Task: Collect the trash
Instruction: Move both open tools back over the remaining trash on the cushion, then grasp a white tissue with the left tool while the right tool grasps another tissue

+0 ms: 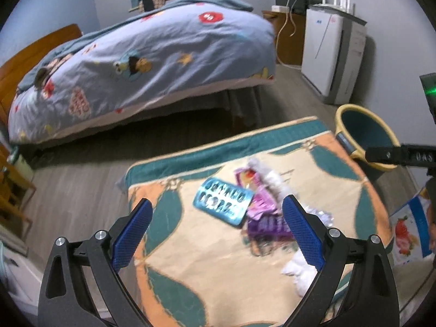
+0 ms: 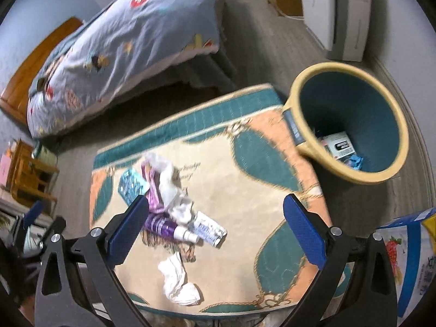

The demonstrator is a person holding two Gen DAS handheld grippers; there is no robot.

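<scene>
Both grippers spread wide, nothing between the blue pads. Left gripper hovers over the near-left part of the cream, orange and teal patterned rug; right gripper hovers over the same rug, nearer the bin side. Trash sits in a loose pile mid-rug: teal foil blister pack at the left end, touching a pink and purple crinkled wrapper, with crumpled white tissue draped over the wrapper. Just below those, a purple spray bottle with white cap lies on its side next to a clear plastic bottle with a white and blue label, also on its side. A second wad of white tissue lies apart, closer to the rug's near edge. Round teal bin with yellow rim stands on the wood floor at the rug's far right corner, touching it; holds a white card or box and a blue scrap, details too blurred. Bed with blue cartoon-print duvet beyond the rug. Blue and white bag with strawberry print at the right edge.
</scene>
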